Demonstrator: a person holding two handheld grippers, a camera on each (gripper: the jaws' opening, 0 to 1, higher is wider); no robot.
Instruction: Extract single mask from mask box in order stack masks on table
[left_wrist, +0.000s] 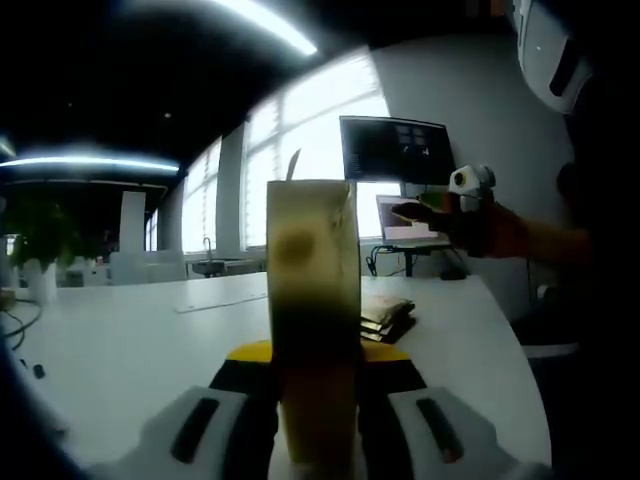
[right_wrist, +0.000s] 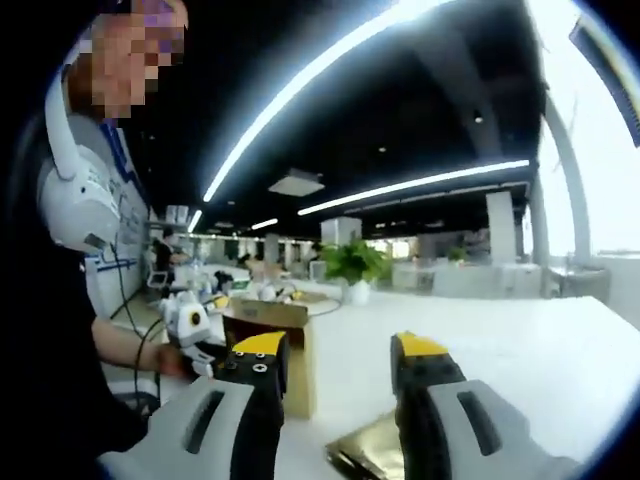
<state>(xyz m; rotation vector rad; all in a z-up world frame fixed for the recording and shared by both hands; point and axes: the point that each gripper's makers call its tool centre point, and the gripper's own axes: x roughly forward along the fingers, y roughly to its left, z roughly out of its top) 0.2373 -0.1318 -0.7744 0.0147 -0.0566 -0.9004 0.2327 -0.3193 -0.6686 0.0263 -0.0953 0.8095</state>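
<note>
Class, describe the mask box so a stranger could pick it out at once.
Start from the white table below the bright windows. Between the left gripper jaws stands the mask box, an upright tan carton. Unlike the flat pile of packets lying on the table behind it, it stands tall and is clamped.

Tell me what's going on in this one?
A person works two handheld grippers over a white table. The left gripper is shut on an upright mask box. The right gripper hangs open above the packaged masks already stacked on the table, holding nothing.
</note>
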